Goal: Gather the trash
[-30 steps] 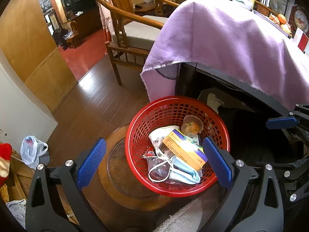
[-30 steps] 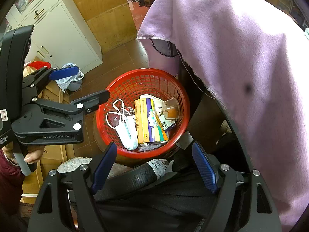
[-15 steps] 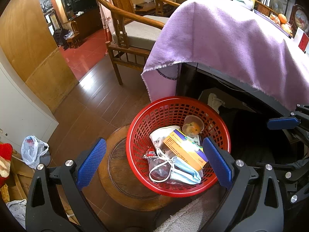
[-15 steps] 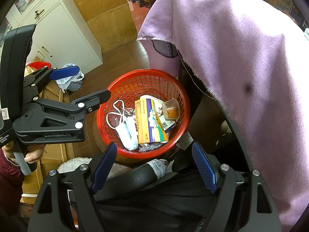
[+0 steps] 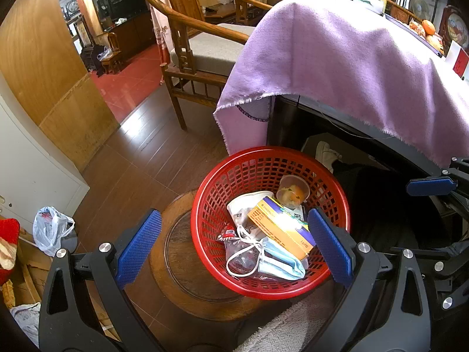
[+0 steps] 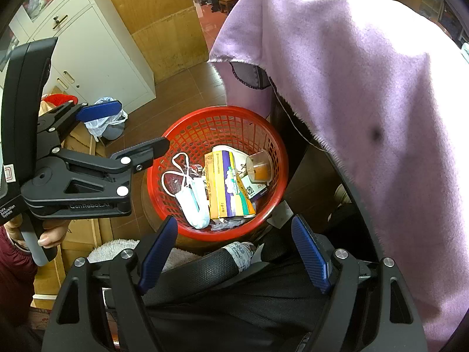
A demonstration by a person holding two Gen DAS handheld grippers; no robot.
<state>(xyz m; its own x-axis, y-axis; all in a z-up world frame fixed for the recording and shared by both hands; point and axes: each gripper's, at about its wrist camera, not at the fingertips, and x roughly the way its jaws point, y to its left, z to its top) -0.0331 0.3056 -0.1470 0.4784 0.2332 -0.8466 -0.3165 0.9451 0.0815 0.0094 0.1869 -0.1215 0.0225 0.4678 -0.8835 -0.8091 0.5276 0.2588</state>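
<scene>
Left wrist view: left hand-held gripper [image 5: 231, 243] gaped wide, empty, red basket [image 5: 337, 193] of trash directly below-ahead on round stool [image 5: 176, 252]; right hand-held gripper [image 6: 234, 252] likewise wide, empty, basket just beyond fingertips; left nearer.

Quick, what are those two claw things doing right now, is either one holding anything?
Left gripper: jaws open, holding nothing, above the red basket.
Right gripper: jaws open, holding nothing.
</scene>
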